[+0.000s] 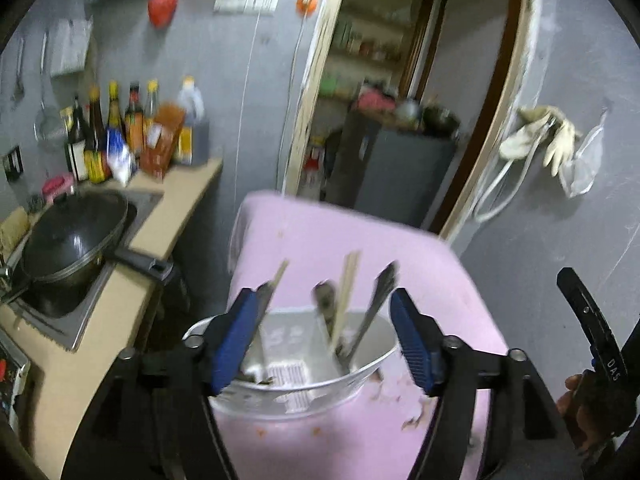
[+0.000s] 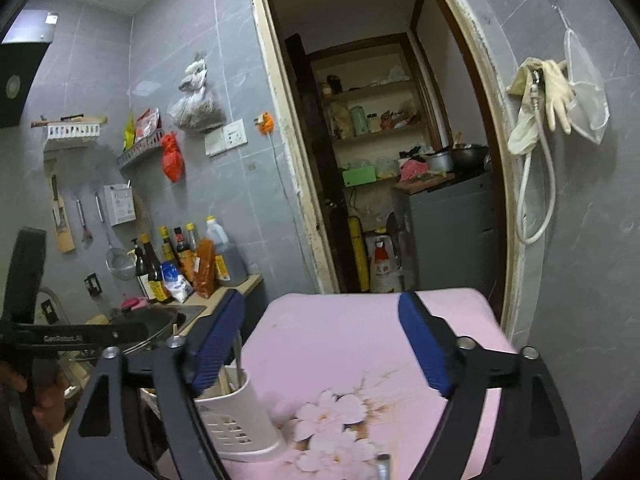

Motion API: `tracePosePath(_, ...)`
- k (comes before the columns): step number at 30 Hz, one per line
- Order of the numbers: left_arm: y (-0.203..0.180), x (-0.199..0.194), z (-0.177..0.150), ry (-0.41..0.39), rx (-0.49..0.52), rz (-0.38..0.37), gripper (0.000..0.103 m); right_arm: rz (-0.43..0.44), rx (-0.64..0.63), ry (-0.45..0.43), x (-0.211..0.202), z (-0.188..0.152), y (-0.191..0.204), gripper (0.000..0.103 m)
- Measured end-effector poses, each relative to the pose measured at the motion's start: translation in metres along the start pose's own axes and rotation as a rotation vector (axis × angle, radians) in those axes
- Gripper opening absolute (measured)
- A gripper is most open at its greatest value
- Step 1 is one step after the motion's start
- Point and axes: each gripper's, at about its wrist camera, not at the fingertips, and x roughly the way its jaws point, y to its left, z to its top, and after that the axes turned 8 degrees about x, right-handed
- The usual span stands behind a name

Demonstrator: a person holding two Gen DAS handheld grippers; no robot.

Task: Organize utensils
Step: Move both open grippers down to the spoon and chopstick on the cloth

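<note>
Small home kitchen, grey tiled walls [image 2: 240, 60]. Left counter [image 1: 188, 200] carries a lidded black wok [image 1: 68, 248] on a stove and a cluster of sauce bottles [image 2: 176, 264]; a strainer [image 2: 120, 264] and hanging utensils sit on the wall above. Far doorway opens on pantry shelves [image 2: 372, 120] stocked with jars; rubber gloves [image 2: 548, 92] hang on the right wall.

Utensils [image 1: 348, 304] in holder [image 1: 304, 380] on table [image 1: 320, 240]
</note>
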Motion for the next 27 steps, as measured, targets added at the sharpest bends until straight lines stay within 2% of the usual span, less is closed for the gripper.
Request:
tracePosePath(2,-0.012,-0.005,0.003,-0.042,0.01,0.008,0.083,0.002,-0.002,-0.004,-0.006,0.006,-0.007,0.094)
tracePosePath(3,-0.019,-0.007,0.003,-0.064,0.012,0.012,0.083,0.002,-0.003,-0.008,-0.009,0.009,-0.011,0.103)
tracePosePath(6,-0.037,-0.012,0.004,-0.123,0.017,0.011,0.086,-0.003,-0.015,-0.02,-0.019,0.016,-0.023,0.103)
tracePosePath(8,-0.049,-0.016,0.002,-0.148,0.015,0.02,0.095,-0.009,-0.024,-0.017,-0.023,0.019,-0.03,0.103)
tracePosePath(19,-0.101,-0.014,-0.024,-0.248,0.072,0.062,0.095,-0.024,-0.071,0.008,-0.037,0.013,-0.064,0.103)
tracePosePath(23,-0.111,-0.008,-0.031,-0.257,0.083,0.07,0.095,-0.025,-0.071,0.023,-0.037,0.011,-0.074,0.103)
tracePosePath(27,-0.12,0.004,-0.043,-0.232,0.104,0.08,0.095,-0.031,-0.079,0.052,-0.035,0.007,-0.083,0.103)
